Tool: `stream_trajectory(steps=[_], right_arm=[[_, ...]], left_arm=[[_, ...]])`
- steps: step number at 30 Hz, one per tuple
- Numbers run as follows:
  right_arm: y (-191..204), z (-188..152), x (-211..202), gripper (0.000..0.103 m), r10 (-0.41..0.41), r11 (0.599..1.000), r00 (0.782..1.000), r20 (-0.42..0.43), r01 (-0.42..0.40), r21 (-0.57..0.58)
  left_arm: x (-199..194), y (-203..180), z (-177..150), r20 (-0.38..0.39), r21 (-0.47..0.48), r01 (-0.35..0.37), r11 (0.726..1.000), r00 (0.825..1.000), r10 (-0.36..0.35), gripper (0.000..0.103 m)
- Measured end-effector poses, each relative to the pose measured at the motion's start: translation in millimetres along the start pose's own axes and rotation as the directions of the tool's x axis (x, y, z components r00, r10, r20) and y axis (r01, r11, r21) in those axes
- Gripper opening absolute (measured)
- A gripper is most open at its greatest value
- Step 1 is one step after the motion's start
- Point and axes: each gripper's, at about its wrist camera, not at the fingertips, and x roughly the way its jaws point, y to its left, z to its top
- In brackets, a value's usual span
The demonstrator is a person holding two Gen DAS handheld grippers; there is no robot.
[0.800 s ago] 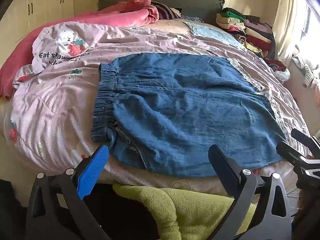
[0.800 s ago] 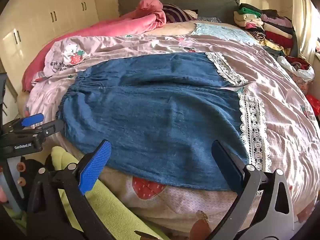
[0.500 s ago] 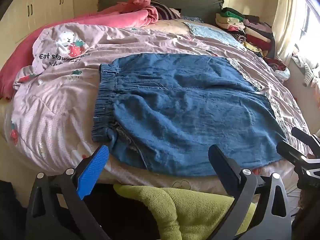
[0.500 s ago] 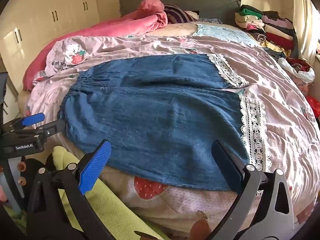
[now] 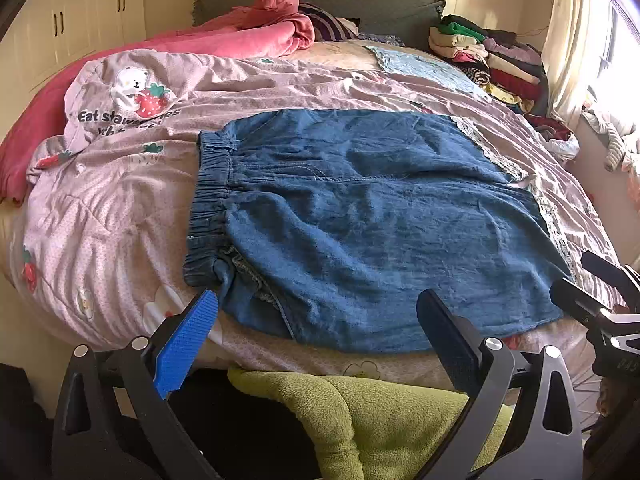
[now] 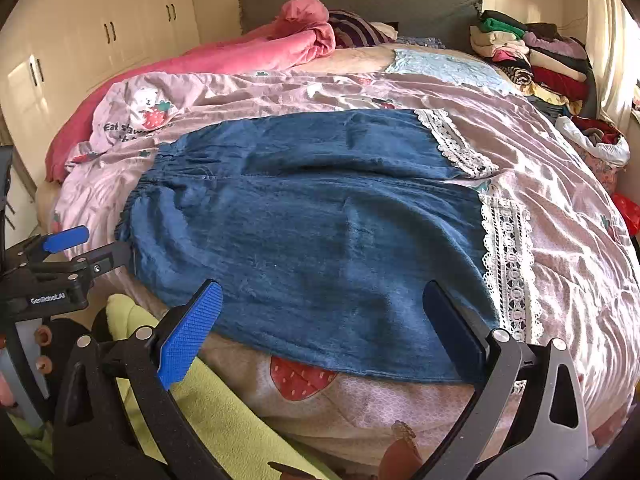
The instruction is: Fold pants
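Note:
Blue denim pants (image 5: 360,216) with an elastic waistband (image 5: 208,204) on the left and white lace cuffs (image 6: 504,248) on the right lie spread flat across the bed. They also show in the right wrist view (image 6: 320,232). My left gripper (image 5: 320,320) is open and empty, hovering at the pants' near edge close to the waistband. My right gripper (image 6: 324,312) is open and empty above the near edge toward the cuffs. Each gripper shows at the edge of the other's view.
The pants rest on a pink strawberry-print quilt (image 5: 120,184). A pink blanket (image 5: 248,36) and a stack of folded clothes (image 5: 488,56) lie at the bed's head. A green fleece (image 5: 380,412) hangs below the bed's near edge. Wardrobe doors (image 6: 80,40) stand at left.
Both grippers have moved slightly forward toward the pants. The pants have not moved and both grippers stay open.

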Motion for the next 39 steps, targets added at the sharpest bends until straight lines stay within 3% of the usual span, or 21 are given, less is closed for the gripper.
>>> stream_trajectory(steps=[39], right_arm=[[2.0, -0.8, -0.1, 0.095, -0.008, 1.0, 1.0, 0.001, 0.008, 0.0]], left_arm=[[-4.3, -1.0, 3.0, 0.006, 0.012, -0.007, 1.0, 1.0, 0.007, 0.099]])
